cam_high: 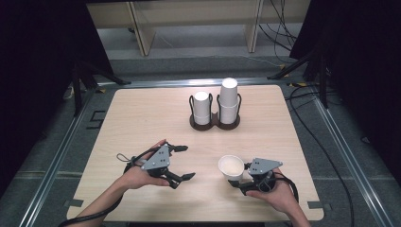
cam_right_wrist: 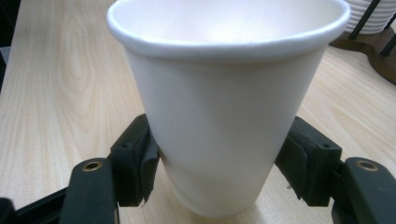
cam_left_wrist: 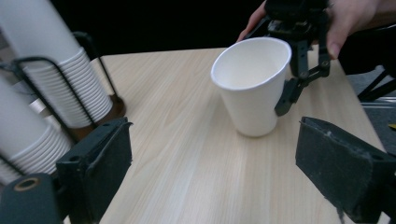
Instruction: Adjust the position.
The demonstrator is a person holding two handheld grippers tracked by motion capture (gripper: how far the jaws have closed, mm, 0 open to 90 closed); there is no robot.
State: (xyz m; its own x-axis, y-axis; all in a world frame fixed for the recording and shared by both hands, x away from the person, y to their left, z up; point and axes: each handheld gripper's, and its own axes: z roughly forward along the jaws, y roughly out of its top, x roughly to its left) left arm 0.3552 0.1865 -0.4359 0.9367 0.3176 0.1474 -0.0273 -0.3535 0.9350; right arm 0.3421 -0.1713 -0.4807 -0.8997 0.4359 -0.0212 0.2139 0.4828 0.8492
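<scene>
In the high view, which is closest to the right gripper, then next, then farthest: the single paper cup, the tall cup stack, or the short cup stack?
1. The single paper cup: held between the jaws of the right gripper, just to its left.
2. The tall cup stack: up the table, in the right ring of the holder.
3. The short cup stack: in the holder's left ring, slightly farther off.

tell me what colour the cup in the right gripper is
Plain white, inside and out; the cup shows best in the right gripper view.

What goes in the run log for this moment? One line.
right tongs: shut on paper cup | cup: upright on table | left tongs: open, empty
</scene>
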